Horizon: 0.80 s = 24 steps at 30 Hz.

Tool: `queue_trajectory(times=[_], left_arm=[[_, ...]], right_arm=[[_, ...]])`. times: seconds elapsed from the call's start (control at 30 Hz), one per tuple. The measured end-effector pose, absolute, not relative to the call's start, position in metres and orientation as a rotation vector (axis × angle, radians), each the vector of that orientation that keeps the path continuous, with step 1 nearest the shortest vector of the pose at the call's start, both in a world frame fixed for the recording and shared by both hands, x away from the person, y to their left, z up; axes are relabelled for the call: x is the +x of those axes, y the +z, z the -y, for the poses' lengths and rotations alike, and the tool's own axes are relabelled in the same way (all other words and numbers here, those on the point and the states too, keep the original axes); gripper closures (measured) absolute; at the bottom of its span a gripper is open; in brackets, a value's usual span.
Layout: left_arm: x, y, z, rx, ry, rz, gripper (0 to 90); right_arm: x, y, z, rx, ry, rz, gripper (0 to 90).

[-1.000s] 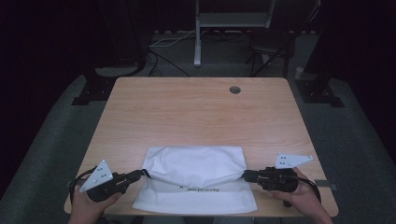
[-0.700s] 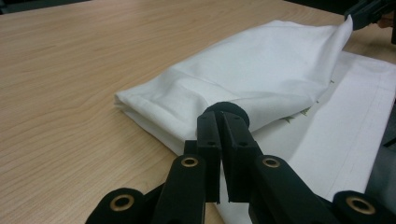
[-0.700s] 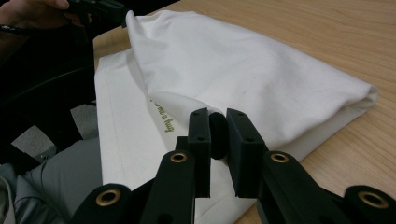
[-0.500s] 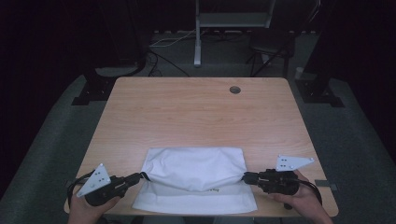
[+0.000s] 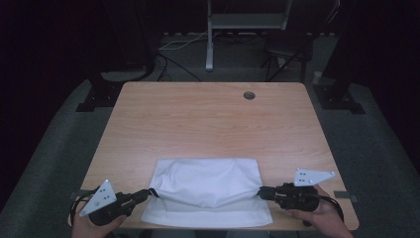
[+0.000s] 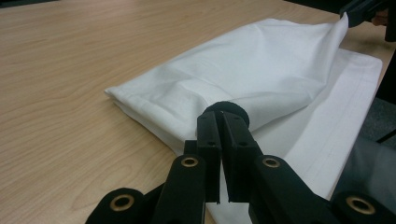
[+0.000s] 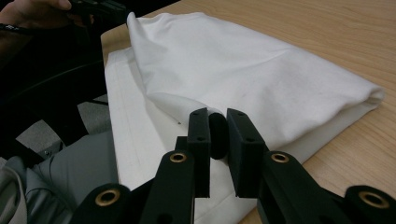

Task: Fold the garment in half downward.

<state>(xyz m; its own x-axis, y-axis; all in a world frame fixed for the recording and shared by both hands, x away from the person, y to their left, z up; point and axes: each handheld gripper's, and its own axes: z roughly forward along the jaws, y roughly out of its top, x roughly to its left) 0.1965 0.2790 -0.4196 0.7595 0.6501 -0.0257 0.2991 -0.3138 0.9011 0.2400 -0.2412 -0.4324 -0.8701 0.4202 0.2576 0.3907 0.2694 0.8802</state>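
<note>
White cloth (image 5: 208, 191) had slid nearer the tabletop (image 5: 208, 124) edge; left tool (image 5: 143, 194) and right tool (image 5: 264, 192) each pinched a corner, fold proceeding.

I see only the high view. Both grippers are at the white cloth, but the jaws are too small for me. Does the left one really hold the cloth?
Observer: Yes. In the left gripper view, the left gripper is closed on a corner of the white cloth, and the fabric rises from its jaws.
Operator: And the right one?
Observer: The right gripper also pinches a corner of the upper layer; its jaws stand nearly together.
Operator: Is the lifted layer clear of the lower one?
Observer: Only near the pinched corners. At the far fold it rests on the lower layer, which lies flat on the table.
</note>
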Motion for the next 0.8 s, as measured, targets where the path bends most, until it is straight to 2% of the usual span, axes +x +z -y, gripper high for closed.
queue_trajectory(times=[0.8], left_arm=[[0.181,-0.427,-0.281,1.927,0.396,-0.724,86.5]], right_arm=[[0.228,-0.436,0.243,0.787,1.704,-2.495,80.1]])
